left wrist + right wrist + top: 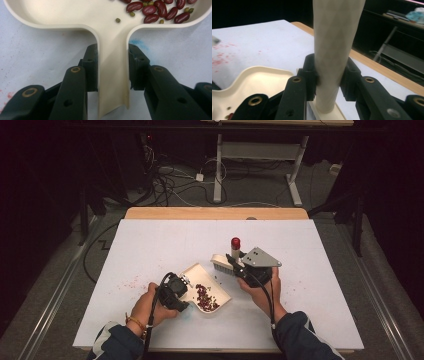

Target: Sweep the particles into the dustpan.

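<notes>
Two grippers work a sweeping job on the white table (150, 240). The left gripper (173, 292), at the near left of centre, is clamped on the handle of a cream dustpan (205, 279); the left gripper view shows both jaws pressed flat against the sides of that narrow handle (113, 75), with the pan's tray spreading out beyond. That grip looks chosen to keep the pan steady and low on the table, so its open edge can take what is pushed toward it.

Inside the pan lies a pile of dark red kidney beans (160, 11) mixed with a few small green beans (117, 20), gathered in the near right part of the tray in the high view (206, 298).

The right gripper (239, 267), just right of the pan, is closed around the pale, upright handle of a small brush (335, 45). In the high view the brush head (221, 264) sits at the pan's far right edge, its handle ending in a red cap (235, 242). Holding the handle low, near the head, probably gives firmer control of the bristles.

Faint reddish specks (131, 282) dot the table to the left of the pan, well apart from the brush, so some sweeping likely remains.
</notes>
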`<act>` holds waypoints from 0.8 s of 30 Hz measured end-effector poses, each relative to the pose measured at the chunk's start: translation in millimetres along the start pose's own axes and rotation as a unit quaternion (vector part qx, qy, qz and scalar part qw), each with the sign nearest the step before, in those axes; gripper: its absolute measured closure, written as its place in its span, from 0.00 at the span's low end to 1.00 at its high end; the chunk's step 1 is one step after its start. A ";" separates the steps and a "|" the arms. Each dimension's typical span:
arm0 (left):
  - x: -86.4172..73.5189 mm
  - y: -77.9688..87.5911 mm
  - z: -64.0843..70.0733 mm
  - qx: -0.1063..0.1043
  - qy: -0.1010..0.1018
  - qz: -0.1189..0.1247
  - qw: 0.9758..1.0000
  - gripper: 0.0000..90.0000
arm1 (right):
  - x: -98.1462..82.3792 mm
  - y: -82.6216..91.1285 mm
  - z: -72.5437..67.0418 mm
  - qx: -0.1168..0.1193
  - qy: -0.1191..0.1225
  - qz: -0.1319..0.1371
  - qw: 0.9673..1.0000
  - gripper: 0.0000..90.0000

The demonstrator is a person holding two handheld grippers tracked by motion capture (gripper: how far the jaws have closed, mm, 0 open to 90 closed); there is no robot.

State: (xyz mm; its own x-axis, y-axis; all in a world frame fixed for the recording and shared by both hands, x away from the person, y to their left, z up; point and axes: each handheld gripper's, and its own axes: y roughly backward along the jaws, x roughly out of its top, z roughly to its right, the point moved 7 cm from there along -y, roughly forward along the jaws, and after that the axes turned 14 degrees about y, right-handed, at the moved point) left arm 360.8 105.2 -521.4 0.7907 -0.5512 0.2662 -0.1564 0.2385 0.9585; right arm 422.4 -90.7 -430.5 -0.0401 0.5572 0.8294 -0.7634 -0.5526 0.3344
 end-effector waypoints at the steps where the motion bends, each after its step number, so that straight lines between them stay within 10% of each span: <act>1: 0.1 -0.2 0.4 0.001 0.000 -0.002 1.000 0.71 | 1.3 0.2 -2.4 0.003 0.005 -0.002 1.000 0.78; 13: 1.0 -0.3 0.5 0.004 -0.001 -0.005 1.000 0.71 | 21.9 27.7 -34.6 0.067 -0.023 0.022 0.997 0.78; 24: -0.8 -0.1 -0.1 -0.002 0.001 0.006 1.000 0.71 | 32.7 50.2 -9.2 0.040 -0.021 0.049 0.998 0.78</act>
State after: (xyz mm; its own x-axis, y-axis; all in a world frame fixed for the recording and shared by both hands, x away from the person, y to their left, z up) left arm 360.2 105.7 -521.8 0.7896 -0.5476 0.2769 -0.1633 0.2475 0.9550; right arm 376.8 -94.5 -390.7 -0.0839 0.4730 0.8771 -0.7038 -0.6512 0.2839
